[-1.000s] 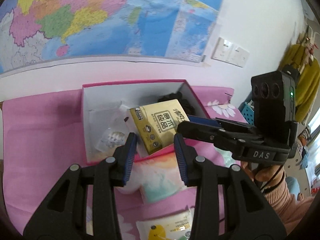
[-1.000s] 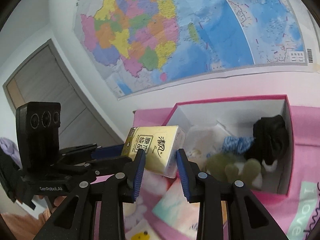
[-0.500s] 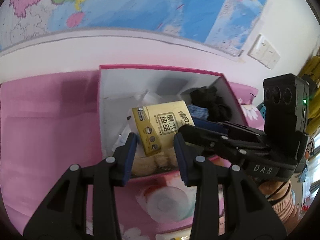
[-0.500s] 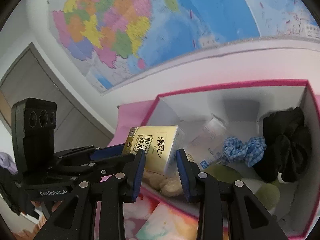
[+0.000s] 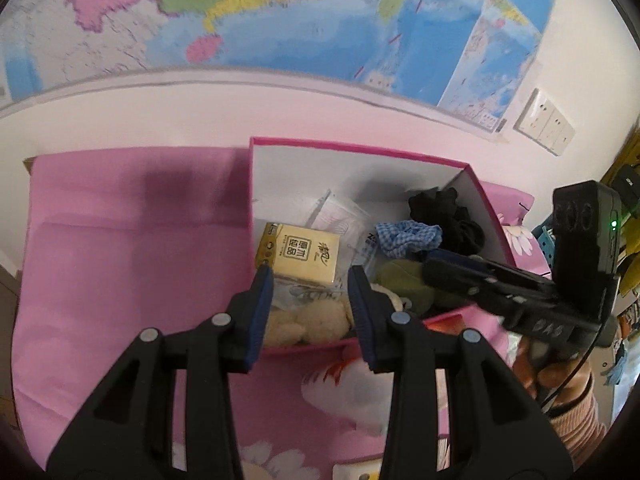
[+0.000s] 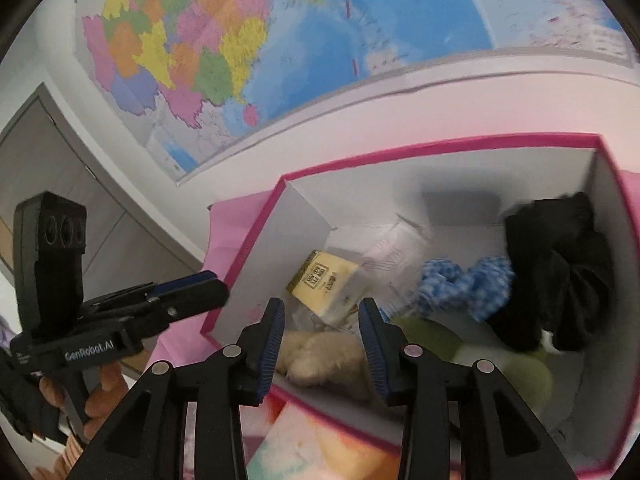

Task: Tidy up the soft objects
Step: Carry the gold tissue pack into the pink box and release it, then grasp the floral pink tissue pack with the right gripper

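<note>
A gold tissue pack [image 5: 302, 253] lies inside the pink-rimmed white box [image 5: 360, 150], near its left wall; it also shows in the right wrist view [image 6: 326, 284]. My left gripper [image 5: 310, 292] is open and empty, just above the box's near edge. My right gripper [image 6: 322, 322] is open and empty over the same spot. The box [image 6: 256, 256] also holds a cream plush [image 5: 306, 322], a green plush [image 5: 404, 278], a blue checked scrunchie [image 5: 408, 236], black fabric [image 5: 444, 216] and clear plastic packets [image 5: 344, 220].
The box stands on a pink floral cloth [image 5: 120, 260] against a white wall with a map [image 5: 240, 12]. A pastel soft pack [image 6: 320, 448] lies in front of the box. Another yellow-white pack [image 5: 356, 470] sits at the near edge. A socket plate [image 5: 546, 122] is at right.
Both grippers held the gold tissue pack together and carried it over the box. Both jaws have opened and the pack now lies in the box.
</note>
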The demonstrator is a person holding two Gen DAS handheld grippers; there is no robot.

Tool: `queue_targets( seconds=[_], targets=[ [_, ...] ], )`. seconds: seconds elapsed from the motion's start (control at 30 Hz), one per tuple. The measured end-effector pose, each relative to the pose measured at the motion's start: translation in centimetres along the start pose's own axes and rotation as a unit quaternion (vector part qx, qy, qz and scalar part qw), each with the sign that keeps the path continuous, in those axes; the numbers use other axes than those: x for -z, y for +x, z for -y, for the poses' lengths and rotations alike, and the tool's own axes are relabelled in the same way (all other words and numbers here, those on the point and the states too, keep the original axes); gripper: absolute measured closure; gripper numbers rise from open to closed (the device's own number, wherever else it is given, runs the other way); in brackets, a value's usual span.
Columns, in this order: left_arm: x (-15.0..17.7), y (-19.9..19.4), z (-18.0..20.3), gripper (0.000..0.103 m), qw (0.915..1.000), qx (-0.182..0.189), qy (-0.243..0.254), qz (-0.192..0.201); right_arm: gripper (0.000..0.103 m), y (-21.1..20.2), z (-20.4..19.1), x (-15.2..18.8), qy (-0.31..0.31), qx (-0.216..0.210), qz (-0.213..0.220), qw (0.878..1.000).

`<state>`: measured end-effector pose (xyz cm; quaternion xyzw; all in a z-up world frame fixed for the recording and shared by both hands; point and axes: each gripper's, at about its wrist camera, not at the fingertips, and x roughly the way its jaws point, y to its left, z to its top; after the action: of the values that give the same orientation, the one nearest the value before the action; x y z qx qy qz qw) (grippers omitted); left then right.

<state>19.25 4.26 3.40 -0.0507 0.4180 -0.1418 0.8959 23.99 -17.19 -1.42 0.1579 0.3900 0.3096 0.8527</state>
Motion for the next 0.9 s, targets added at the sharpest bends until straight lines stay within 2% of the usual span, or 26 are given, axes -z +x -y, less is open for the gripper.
queue_targets(
  seconds=[0.2,0.4,0.63,0.8,0.9],
  targets=[
    [3.0,-4.5,0.1,0.063,0.999,0.023,0.011,0.037,0.063,-4.8,-1.1,2.1,-0.022,-0.036,0.023,0.999],
    [8.2,-7.5,0.2,0.062,0.9984,0.021,0.036,0.039,0.062,-8.7,-3.0,5.7,-0.055,-0.084,0.015,0.995],
    [15.0,-7.3,-0.7,0.062,0.9993,0.003,0.032,-0.02,0.061,-8.6,-5.4,11.6,-0.08,-0.144,-0.062,0.984],
    [19.0,-7.3,-1.8,0.062,0.9989,0.01,-0.007,-0.044,0.061,-6.5,-7.0,15.4,-0.092,-0.165,-0.121,0.974],
    [20.3,-7.7,-2.2,0.062,0.9986,0.01,-0.021,-0.047,0.061,-5.2,-8.0,17.3,-0.091,-0.184,-0.15,0.967]
  ],
)
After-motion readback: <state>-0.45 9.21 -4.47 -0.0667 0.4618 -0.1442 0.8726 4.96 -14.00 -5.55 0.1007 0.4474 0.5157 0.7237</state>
